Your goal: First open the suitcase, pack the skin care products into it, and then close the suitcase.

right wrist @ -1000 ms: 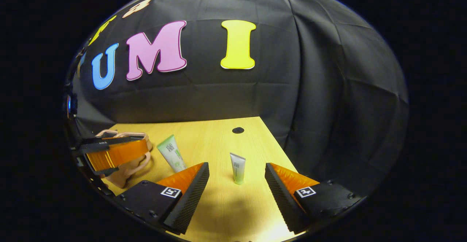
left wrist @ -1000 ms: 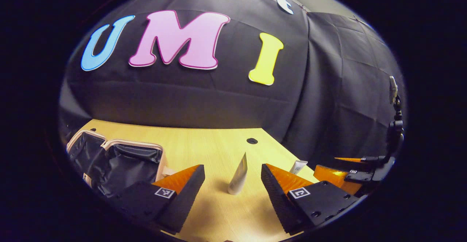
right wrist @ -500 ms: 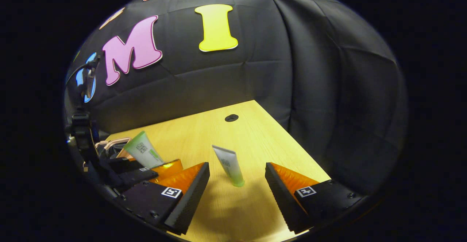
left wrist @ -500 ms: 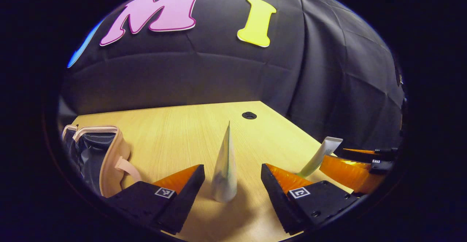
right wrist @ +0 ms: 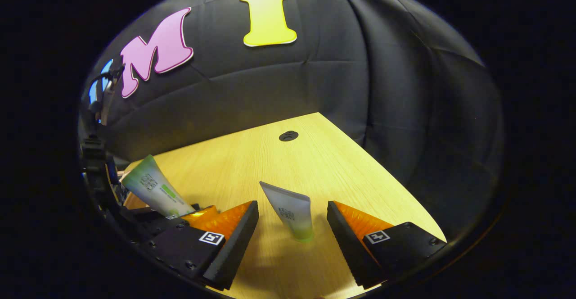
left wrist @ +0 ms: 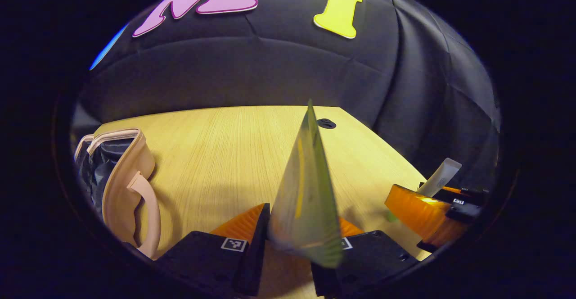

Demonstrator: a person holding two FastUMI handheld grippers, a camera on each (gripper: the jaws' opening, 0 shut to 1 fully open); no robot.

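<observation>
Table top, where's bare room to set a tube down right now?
Bare wood runs between the open suitcase and the cable hole, back to the cloth wall. It is crowded in front: the left gripper grips one tube, the right gripper straddles another.

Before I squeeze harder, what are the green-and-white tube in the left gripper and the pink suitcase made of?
Green-and-white tube: looks like soft, glossy plastic; it tapers to a flat crimped edge, so it probably dents. Pink suitcase: smooth matte shell, likely faux leather or plastic, cannot tell which; the dark lining has a wrinkled sheen like thin fabric.
</observation>
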